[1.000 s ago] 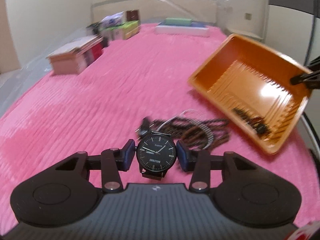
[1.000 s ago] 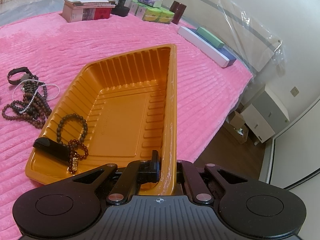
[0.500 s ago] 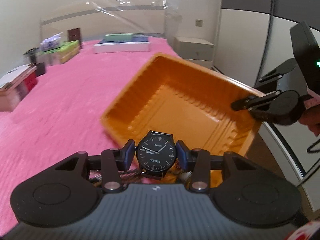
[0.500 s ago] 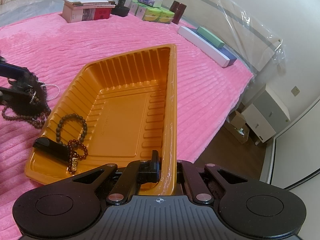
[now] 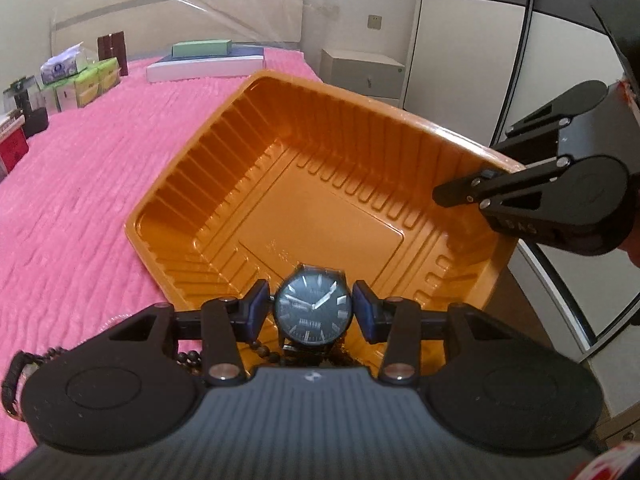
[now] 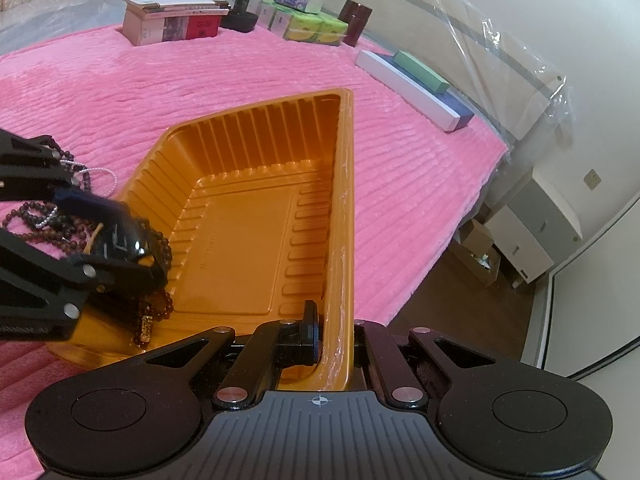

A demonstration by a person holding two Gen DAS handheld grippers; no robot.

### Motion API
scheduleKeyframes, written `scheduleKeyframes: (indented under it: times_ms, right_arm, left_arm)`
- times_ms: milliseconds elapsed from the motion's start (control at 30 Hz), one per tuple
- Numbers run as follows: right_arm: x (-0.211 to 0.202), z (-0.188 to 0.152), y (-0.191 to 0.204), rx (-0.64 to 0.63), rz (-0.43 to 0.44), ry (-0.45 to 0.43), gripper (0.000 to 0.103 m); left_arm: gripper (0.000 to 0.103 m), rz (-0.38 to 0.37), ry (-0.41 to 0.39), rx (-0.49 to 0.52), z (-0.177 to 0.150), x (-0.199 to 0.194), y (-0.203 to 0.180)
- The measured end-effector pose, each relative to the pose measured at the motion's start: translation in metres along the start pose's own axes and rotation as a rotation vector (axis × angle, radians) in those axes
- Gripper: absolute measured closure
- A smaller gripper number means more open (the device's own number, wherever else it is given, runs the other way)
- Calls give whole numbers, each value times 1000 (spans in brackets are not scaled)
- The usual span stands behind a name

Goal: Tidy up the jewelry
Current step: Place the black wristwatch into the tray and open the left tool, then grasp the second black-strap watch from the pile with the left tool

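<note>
My left gripper (image 5: 313, 310) is shut on a black watch (image 5: 313, 307) with a dark dial, held over the near end of the orange tray (image 5: 320, 184). In the right wrist view the left gripper (image 6: 116, 246) and the watch (image 6: 122, 240) hang over the tray's left corner. My right gripper (image 6: 334, 338) is shut on the orange tray's rim (image 6: 344, 240) and holds it tilted over the pink bed. Bead bracelets (image 6: 154, 308) lie in the tray under the watch. More bead strings and a pearl strand (image 6: 52, 220) lie on the bed left of the tray.
The pink bedspread (image 6: 200, 80) carries a book box (image 6: 172, 20), tissue packs (image 6: 308, 20), a dark jar (image 6: 242, 4) and flat boxes (image 6: 416, 80) at its far side. White nightstands (image 6: 532, 224) and a wardrobe (image 5: 472, 60) stand beyond the bed edge.
My left gripper has carried the watch from above the bead pile on the bed to over the tray. The right gripper has kept hold of the tray rim.
</note>
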State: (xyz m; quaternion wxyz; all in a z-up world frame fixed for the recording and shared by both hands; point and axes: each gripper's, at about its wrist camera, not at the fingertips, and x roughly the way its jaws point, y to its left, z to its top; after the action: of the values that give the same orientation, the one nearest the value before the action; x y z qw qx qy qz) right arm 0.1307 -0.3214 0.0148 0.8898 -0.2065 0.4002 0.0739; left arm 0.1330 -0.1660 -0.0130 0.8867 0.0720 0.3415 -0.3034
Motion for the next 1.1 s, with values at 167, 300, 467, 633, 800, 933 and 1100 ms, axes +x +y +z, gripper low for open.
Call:
scheduleKeyframes:
  times_ms: [167, 300, 467, 633, 800, 933, 1100]
  right_arm:
    - [1, 0, 1, 0, -2, 1, 100]
    - [1, 0, 1, 1, -1, 1, 100]
    - [1, -1, 0, 2, 0, 2, 100]
    - [-1, -2, 1, -1, -1, 3, 100]
    - [-1, -2, 3, -3, -8, 7, 100]
    - [-2, -3, 3, -4, -9, 8, 100]
    - [-2, -3, 3, -7, -9, 9, 100]
  left_arm:
    - [50, 19, -35, -26, -1, -11, 7]
    - [50, 61, -54, -47, -11, -29, 16]
    - [50, 157, -47, -114, -42, -58, 41]
    - [50, 276, -26, -182, -78, -86, 68]
    - [50, 380, -6, -238, -102, -100, 96]
    - [51, 428, -11, -238, -105, -101, 111]
    - [53, 443, -23, -225, -100, -93, 127]
